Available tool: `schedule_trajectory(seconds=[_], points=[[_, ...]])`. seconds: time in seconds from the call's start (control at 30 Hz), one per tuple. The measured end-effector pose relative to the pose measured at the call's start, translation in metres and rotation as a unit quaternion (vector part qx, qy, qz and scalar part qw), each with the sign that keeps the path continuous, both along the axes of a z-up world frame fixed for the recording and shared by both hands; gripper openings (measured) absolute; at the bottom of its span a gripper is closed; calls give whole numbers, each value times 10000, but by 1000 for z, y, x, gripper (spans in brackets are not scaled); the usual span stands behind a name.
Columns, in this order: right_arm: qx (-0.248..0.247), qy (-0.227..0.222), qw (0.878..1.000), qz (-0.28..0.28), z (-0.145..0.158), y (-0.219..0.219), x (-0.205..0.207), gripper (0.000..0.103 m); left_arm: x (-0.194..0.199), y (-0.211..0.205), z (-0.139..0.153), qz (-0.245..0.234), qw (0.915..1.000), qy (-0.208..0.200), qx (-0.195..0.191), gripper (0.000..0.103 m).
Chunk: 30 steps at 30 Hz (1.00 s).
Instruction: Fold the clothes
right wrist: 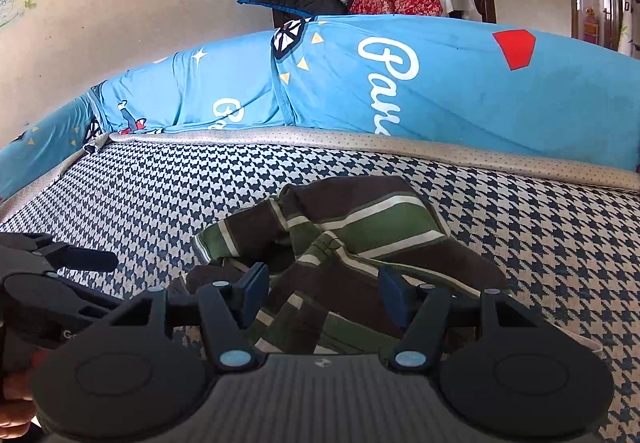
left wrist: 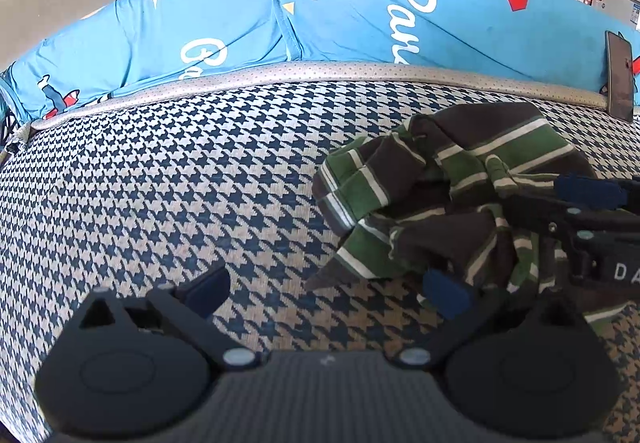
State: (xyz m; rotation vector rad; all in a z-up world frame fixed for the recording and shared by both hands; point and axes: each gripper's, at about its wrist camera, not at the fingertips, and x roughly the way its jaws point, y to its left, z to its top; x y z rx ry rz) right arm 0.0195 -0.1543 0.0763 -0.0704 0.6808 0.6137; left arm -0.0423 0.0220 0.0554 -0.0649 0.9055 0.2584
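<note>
Right gripper point(right wrist: 322, 297) spread wide over a bunched striped shirt point(right wrist: 352, 243) on the mattress point(right wrist: 540, 243).

Mattress is the work surface, checked cover, big enough to spread a garment flat; blue pillow point(right wrist: 440, 91) runs along its far edge, out of the way. Shirt sits crumpled near the mattress front edge, not flat and not folded, sleeves and hem tangled, so likely needs spreading before any fold, though that's a guess. Right gripper hovers low with jaws released, one finger on each side of the shirt's near folds, probably lined up for a pinch. Left gripper point(left wrist: 332, 293) just left of the shirt, jaws also released, its right finger at the shirt's edge, holding nothing. Phone point(left wrist: 620, 77) propped against the pillow at the mattress's far right.
</note>
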Motion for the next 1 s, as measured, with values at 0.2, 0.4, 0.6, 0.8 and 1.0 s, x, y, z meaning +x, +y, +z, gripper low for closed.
schedule_trajectory(seconds=[0.2, 0.4, 0.6, 0.8, 1.0], points=[[-201, 83, 9997, -96, -9, 13, 5, 44, 1, -2, -3, -5, 9999, 95, -45, 103], [-176, 76, 9996, -222, -10, 9, 6, 11, 2, -2, -5, -106, 9998, 147, -93, 103], [351, -123, 9973, -630, 6, -13, 6, 9, 3, 7, -6, -250, 9994, 177, -162, 103], [682, -254, 9858, -1511, 19, -54, 12, 9, 5, 9, -7, -278, 9991, 201, -232, 103], [1005, -382, 9653, -2378, 32, -95, 18, 9, 5, 9, -8, -327, 9990, 213, -228, 103]])
